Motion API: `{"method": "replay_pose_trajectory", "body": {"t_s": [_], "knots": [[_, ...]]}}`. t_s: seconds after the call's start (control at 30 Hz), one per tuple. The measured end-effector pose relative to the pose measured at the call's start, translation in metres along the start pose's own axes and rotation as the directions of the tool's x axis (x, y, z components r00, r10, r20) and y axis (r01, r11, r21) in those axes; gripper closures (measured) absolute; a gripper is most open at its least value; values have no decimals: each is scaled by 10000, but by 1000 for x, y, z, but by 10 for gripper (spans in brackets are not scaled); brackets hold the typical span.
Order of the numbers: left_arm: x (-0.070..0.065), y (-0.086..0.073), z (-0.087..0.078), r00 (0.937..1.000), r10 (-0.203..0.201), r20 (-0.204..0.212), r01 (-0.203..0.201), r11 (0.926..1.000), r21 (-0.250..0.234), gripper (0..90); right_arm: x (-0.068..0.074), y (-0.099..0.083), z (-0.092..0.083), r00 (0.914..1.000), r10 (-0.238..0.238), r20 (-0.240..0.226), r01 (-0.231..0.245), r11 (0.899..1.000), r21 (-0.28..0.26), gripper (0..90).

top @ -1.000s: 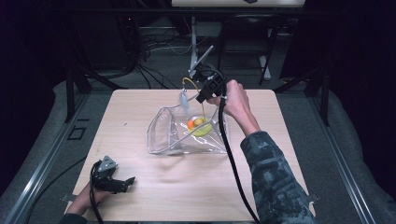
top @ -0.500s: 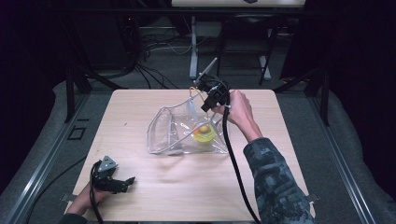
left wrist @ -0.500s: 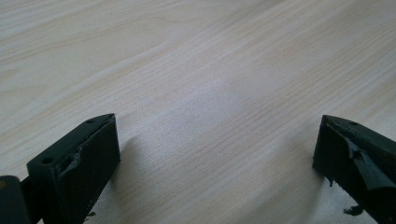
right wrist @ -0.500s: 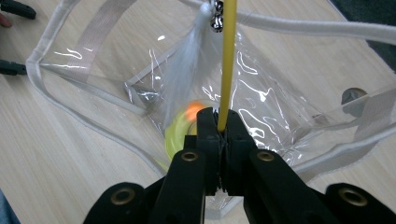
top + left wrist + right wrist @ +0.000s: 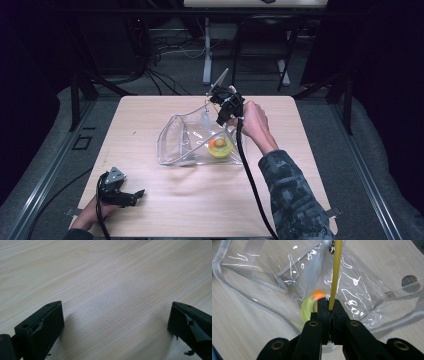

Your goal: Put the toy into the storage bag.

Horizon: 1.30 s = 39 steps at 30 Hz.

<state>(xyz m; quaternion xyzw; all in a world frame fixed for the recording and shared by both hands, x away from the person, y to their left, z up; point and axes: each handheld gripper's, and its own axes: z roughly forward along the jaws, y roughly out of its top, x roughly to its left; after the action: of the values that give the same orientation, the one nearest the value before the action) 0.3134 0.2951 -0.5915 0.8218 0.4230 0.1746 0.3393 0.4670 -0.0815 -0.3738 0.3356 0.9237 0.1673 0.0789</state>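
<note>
A clear plastic bag (image 5: 182, 142) lies on the wooden table (image 5: 150, 110) with its mouth toward the far side. Inside it sit a yellow ring (image 5: 221, 151) and an orange ball (image 5: 218, 143). My right gripper (image 5: 221, 116) hangs over the bag's mouth, pointing down into it, shut on a thin yellow rod (image 5: 336, 270). A white feather (image 5: 312, 272) and a small bell (image 5: 332, 249) hang at the rod's far end inside the bag (image 5: 257, 277). The orange ball (image 5: 319, 294) lies just beyond my right gripper (image 5: 331, 307). My left gripper (image 5: 137, 194) rests open on the table's near left corner.
Bare wood (image 5: 112, 277) lies between the jaws of my left gripper (image 5: 116, 322). A round hole (image 5: 409, 280) shows in the table beside the bag. Dark floor, cables and stand legs (image 5: 207, 60) lie beyond the far edge.
My right gripper has come down toward the bag with the yellow rod, and the bag's raised mouth has sunk with it. The left gripper has not moved.
</note>
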Motion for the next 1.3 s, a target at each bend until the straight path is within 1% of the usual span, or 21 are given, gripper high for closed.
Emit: {"method": "replay_pose_trajectory", "body": {"t_s": [0.07,0.1,0.17,0.2,0.27,0.43,0.57,0.6,0.63,0.67,0.73,0.83,0.9,0.97,1.03,1.1,1.13,1.17,1.23,1.3], "knots": [[0,0,0,10000,-14,4,14,10000,9,3,1,0,3,9999,133,56,-134,9999,25,880],[0,0,0,10000,-2,0,2,10000,-2,2,2,0,4,9998,159,106,-161,9998,152,879],[0,0,0,10000,1,0,-1,10000,1,2,2,0,6,9998,182,105,-185,9994,284,879],[0,0,0,10000,-2,0,2,10000,-2,2,2,-1,8,9998,146,138,-149,9996,231,879],[0,0,0,10000,0,2,0,10000,0,3,2,0,10,9997,203,120,-209,9986,485,878],[0,0,0,10000,-4,1,4,10000,-1,3,1,1,14,9995,272,133,-281,9971,713,876],[0,0,0,10000,0,-1,0,10000,-2,3,1,2,12,9991,390,146,-399,9967,704,851],[0,0,0,10000,-3,-1,3,10000,-3,3,0,1,11,9992,359,156,-367,9977,572,837],[0,0,0,10000,0,1,0,10000,0,3,1,2,9,9991,392,147,-400,9977,547,817],[0,0,0,10000,-1,-1,1,10000,-3,3,1,1,6,9989,416,196,-422,9985,347,791],[0,0,0,10000,-2,-1,2,10000,-1,3,1,1,-1,9990,399,208,-403,9990,198,739],[0,0,0,10000,-1,1,1,10000,0,2,1,0,-12,9987,479,167,-474,9985,-257,654],[0,0,0,10000,0,1,0,10000,0,3,2,-1,-21,9986,490,222,-478,9976,-502,577],[0,0,0,10000,-17,7,17,10000,7,2,2,-2,-28,9979,605,243,-584,9951,-795,513],[0,0,0,10000,12,-14,-12,10000,5,3,3,-3,-35,9977,593,332,-559,9939,-951,437],[0,0,0,10000,0,-14,0,10000,0,2,3,-5,-42,9977,579,340,-539,9926,-1085,388],[0,0,0,10000,-17,-7,17,10000,11,3,4,-6,-44,9974,634,331,-588,9902,-1267,361],[0,0,0,10000,-11,-16,11,10000,-5,3,4,-7,-48,9979,524,384,-472,9910,-1254,338],[0,0,0,10000,-24,-9,24,10000,9,2,6,-10,-52,9982,481,366,-421,9878,-1496,299],[0,0,0,10000,-16,-14,16,10000,0,3,7,-14,-57,9983,407,428,-335,9870,-1572,262]]}}
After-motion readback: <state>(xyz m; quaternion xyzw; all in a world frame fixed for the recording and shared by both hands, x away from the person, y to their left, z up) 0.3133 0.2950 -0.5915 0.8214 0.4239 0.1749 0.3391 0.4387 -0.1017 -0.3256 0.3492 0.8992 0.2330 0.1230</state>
